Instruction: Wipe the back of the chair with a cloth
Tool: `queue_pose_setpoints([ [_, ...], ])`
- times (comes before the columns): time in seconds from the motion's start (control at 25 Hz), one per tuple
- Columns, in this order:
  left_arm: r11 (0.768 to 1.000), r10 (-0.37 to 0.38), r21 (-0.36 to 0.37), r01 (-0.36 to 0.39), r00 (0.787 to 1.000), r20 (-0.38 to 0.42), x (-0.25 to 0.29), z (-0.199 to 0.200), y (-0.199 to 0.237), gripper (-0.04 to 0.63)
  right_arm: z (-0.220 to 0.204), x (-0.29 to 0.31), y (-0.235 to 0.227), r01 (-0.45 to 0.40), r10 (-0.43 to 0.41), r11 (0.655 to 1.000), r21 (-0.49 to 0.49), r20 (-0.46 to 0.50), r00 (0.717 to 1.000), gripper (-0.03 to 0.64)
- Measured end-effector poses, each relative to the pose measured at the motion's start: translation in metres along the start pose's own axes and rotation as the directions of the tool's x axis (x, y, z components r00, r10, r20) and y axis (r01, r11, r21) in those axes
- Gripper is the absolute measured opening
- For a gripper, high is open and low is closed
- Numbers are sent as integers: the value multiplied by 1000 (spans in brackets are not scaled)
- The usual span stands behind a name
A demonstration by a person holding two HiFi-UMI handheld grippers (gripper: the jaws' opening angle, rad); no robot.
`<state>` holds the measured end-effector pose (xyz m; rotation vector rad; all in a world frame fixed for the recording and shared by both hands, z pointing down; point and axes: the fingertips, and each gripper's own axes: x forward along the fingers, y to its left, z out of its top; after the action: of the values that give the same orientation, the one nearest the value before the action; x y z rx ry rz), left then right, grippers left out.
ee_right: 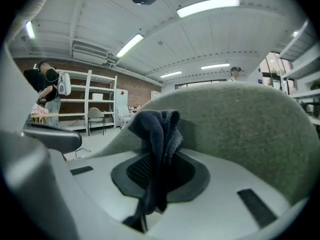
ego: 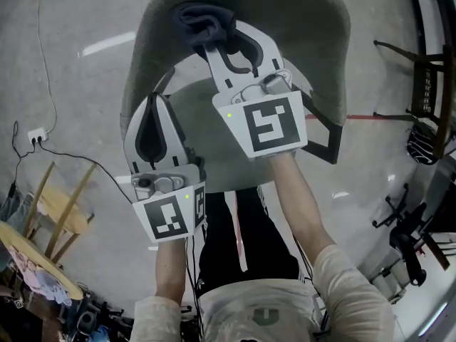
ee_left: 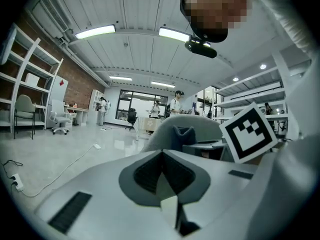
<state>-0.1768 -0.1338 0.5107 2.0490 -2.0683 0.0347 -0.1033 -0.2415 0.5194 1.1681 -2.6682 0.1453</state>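
The grey-green fabric chair (ego: 306,20) stands below me, its curved back (ee_right: 240,129) filling the right gripper view. A dark blue cloth (ego: 205,21) is pinched in my right gripper (ego: 217,38), bunched against the inner face of the chair back near its top left; the same cloth (ee_right: 159,134) hangs between the shut jaws. My left gripper (ego: 152,112) is held lower left, beside the chair's left edge, jaws shut with nothing between them (ee_left: 162,176). From the left gripper view, the chair back (ee_left: 192,131) and cloth (ee_left: 184,136) lie ahead.
A power strip (ego: 35,135) and cable (ego: 78,155) lie on the grey floor at left. A wooden chair (ego: 60,216) stands lower left, a dark chair (ego: 427,84) at right and an office chair base (ego: 406,226) lower right. Shelving (ee_right: 95,104) and people stand far off.
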Motion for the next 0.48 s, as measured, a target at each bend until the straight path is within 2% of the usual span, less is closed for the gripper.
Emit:
queue_pose_setpoints([
  [0.2,999,-37,-9,37,999,-27,11,-10,-18,15,-11,-22,-47,141,-141,988,58,-8,990,57],
  [0.32,998,-62,-3,62,998,-33,16,-14,-36,15,-17,-39,-69,197,-197,977,81,-11,980,57],
  [0.48,992,-126,15,126,991,-46,26,-20,-62,15,-23,-69,-100,290,-290,951,110,-19,957,57],
])
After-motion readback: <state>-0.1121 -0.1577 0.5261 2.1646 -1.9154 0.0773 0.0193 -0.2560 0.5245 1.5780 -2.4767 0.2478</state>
